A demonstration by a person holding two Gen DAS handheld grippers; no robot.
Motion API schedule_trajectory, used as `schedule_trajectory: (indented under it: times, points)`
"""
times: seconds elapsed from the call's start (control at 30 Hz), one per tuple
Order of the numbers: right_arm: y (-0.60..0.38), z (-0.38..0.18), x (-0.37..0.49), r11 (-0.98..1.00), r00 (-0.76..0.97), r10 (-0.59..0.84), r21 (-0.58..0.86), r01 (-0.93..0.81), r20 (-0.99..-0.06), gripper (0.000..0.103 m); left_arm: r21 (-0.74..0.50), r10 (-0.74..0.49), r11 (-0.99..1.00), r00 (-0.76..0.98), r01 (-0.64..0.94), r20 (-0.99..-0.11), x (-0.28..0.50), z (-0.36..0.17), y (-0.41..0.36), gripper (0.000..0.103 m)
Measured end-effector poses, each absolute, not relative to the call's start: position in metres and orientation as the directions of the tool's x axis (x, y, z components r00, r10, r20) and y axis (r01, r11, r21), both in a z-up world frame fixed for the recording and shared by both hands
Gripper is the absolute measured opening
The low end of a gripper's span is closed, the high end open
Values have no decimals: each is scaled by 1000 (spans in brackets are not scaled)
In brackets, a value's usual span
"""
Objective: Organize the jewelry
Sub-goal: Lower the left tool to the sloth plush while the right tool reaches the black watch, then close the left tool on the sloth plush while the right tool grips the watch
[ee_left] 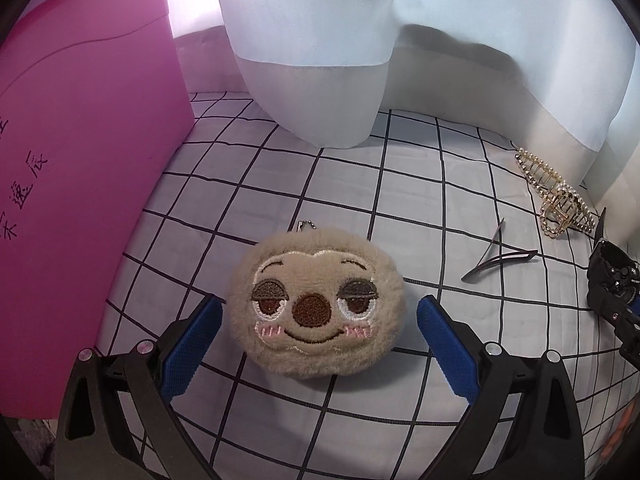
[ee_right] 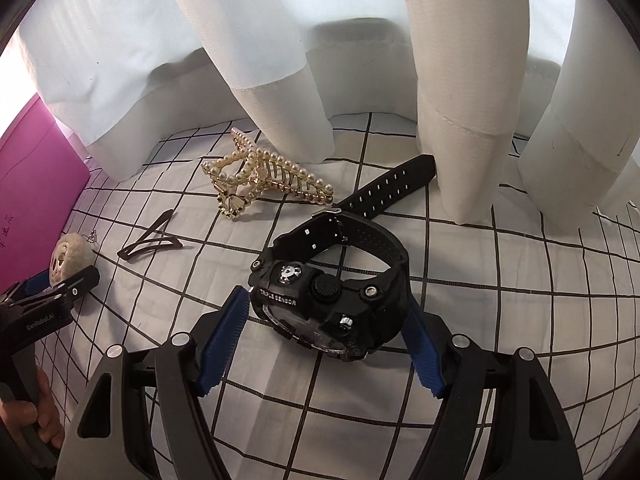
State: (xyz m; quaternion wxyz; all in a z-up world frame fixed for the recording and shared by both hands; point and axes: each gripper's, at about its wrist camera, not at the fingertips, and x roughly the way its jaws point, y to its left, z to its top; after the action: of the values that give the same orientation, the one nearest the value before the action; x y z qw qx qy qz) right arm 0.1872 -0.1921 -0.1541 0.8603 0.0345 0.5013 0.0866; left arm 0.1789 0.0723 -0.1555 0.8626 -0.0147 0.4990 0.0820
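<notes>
Jaws stood wide on both our grippers. Our left gripper straddled a plush face, its blue pads just beside the fur on either side; we could not tell whether they touched it, and nothing looked squeezed. Our right gripper was spread around a black watch, which lay on its side with the strap trailing away toward the curtain; the left pad sat near the case, and whether the right one touched it we could not tell.

Everything lay on a white cloth with a black grid. A pale curtain hung in folds down to the cloth behind the things, and a pink box with handwritten characters stood at the left.

From the right wrist we saw the pearl clip whole, the dark hairpin between it and the plush, the left gripper's side, and a hand on its handle. From the left wrist we saw the plush's stitched face and bead chain, and only an edge of the watch.
</notes>
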Motion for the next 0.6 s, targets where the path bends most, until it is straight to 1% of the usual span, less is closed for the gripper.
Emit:
schedule_trajectory:
  times: [0.2,0.3,0.6]
  points:
    - [-191,-157,193,986,497,164,125,-112,-852,71,46,114,987,479,-153,-871,200,-166,75,96]
    - [-191,-157,195,987,506,160,122,-108,-848,71,18,95,987,483,-161,-870,203,-166,78,97]
    - [-181,-161,196,990,538,125,66,-128,-833,72,14,96,987,526,-158,-845,199,-167,77,96]
